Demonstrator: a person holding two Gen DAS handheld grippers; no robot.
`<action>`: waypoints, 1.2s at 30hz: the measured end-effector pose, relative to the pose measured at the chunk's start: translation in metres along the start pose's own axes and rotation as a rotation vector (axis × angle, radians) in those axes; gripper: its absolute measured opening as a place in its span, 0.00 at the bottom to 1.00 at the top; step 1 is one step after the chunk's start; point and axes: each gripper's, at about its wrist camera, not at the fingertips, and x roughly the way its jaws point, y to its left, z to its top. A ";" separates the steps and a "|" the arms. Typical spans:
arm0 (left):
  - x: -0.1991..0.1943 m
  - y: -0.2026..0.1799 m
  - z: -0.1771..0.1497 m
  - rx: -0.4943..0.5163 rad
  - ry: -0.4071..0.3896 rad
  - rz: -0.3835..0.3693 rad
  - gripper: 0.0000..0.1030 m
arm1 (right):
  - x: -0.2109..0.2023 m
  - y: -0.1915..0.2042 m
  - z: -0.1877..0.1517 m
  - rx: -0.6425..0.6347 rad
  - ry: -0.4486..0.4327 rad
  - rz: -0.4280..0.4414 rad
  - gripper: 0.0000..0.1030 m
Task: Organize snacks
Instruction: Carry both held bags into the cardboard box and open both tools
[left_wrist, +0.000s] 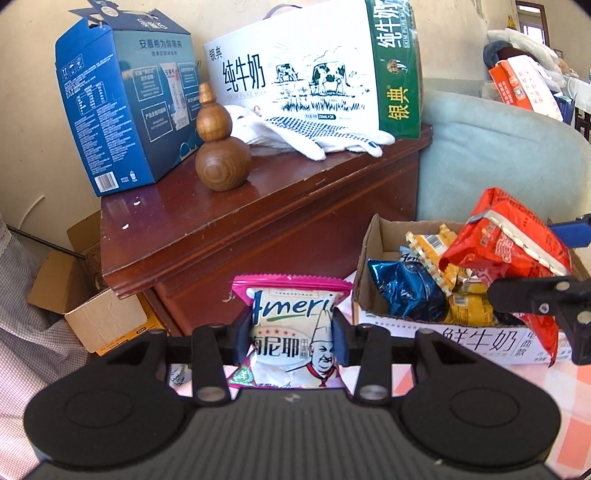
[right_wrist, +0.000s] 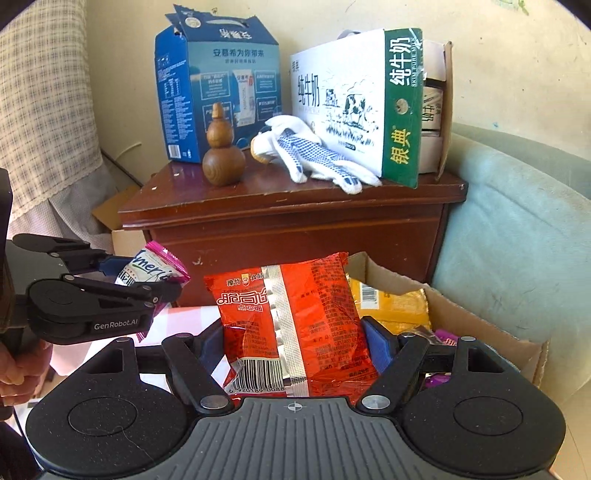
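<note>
Your left tool (left_wrist: 291, 341) pinches the pink pack (left_wrist: 291, 325), and your right tool (right_wrist: 295, 345) grips the red pack (right_wrist: 291, 317) over the box (right_wrist: 480, 314). Both packs hang clear of the bench; lower each well inside the box's walls before letting go.

Dark wood cabinet (left_wrist: 229, 221) – blue carton (left_wrist: 122, 99), milk carton (left_wrist: 314, 70), wooden gourd (left_wrist: 219, 147), dotted gloves (left_wrist: 314, 136)
</note>
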 end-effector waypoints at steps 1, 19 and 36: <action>0.000 -0.003 0.004 -0.006 -0.008 -0.008 0.40 | -0.002 -0.004 0.002 0.006 -0.009 -0.008 0.74; 0.030 -0.068 0.049 0.010 -0.079 -0.121 0.40 | -0.036 -0.088 0.011 0.199 -0.088 -0.186 0.74; 0.070 -0.118 0.053 0.028 0.004 -0.132 0.81 | -0.003 -0.133 -0.007 0.468 -0.007 -0.263 0.77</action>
